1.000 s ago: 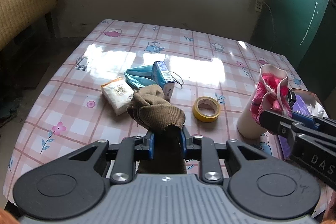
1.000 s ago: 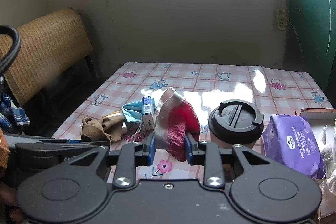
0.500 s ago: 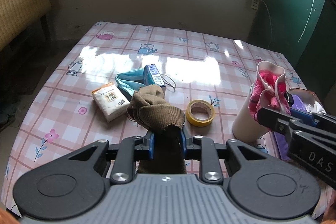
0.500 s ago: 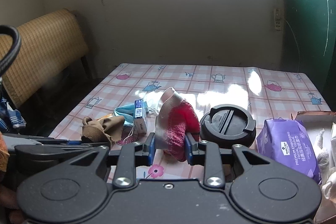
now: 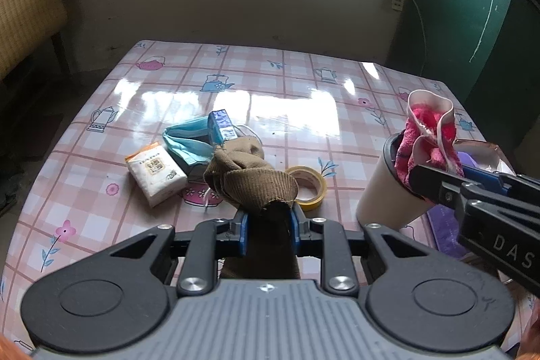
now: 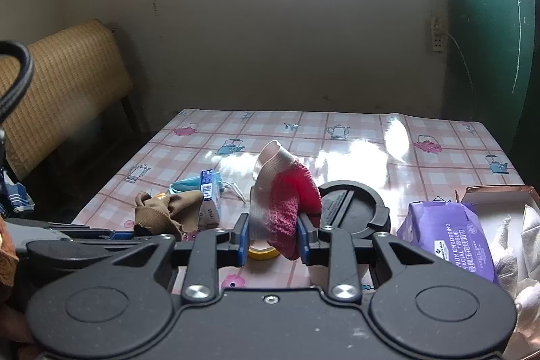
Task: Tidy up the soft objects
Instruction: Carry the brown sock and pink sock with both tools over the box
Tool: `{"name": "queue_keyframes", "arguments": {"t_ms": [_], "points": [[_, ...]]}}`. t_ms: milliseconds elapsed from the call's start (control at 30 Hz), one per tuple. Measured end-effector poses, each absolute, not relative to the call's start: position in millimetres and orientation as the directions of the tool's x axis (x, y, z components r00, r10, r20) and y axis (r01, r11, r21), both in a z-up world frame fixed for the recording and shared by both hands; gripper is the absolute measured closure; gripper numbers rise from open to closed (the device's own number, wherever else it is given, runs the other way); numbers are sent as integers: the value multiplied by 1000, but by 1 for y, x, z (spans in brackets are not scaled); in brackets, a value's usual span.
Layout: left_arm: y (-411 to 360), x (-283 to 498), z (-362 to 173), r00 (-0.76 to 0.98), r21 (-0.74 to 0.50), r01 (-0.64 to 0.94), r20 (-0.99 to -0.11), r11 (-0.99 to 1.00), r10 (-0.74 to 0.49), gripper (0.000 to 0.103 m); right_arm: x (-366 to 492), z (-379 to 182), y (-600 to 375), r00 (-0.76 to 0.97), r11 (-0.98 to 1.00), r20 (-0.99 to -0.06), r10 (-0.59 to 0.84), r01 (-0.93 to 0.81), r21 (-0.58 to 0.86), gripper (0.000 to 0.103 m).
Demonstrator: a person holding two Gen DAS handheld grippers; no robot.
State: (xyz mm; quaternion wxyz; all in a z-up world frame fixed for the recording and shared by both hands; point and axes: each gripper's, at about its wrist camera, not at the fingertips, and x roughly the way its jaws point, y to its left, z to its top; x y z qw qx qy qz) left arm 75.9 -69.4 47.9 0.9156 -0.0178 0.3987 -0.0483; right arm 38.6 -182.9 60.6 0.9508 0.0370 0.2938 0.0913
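Note:
My left gripper point(image 5: 268, 230) is shut on a brown ribbed sock point(image 5: 251, 177) and holds it above the near part of the table; the sock also shows in the right wrist view point(image 6: 168, 211). My right gripper point(image 6: 273, 238) is shut on a pink and red sock point(image 6: 287, 194) and holds it above the table, beside the black lid point(image 6: 354, 208) of a cup point(image 5: 388, 194). In the left wrist view this sock point(image 5: 428, 134) hangs next to the cup's rim.
On the pink checked tablecloth point(image 5: 287, 90) lie a blue face mask point(image 5: 185, 140), a blue carton point(image 5: 221, 123), a white tissue pack point(image 5: 155, 172) and a yellow tape roll point(image 5: 308, 188). A purple tissue pack point(image 6: 449, 238) and an open box point(image 6: 499, 215) sit at right.
Both grippers have pulled back and risen a little with their socks still held. The table objects look smaller and farther away than before.

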Motion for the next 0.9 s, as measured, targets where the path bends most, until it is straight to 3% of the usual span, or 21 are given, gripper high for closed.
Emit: {"name": "queue_keyframes", "arguments": {"t_ms": [900], "points": [[-92, 85, 47, 671, -66, 108, -731, 992, -122, 78, 45, 64, -200, 815, 985, -553, 170, -125, 118, 68]]}}
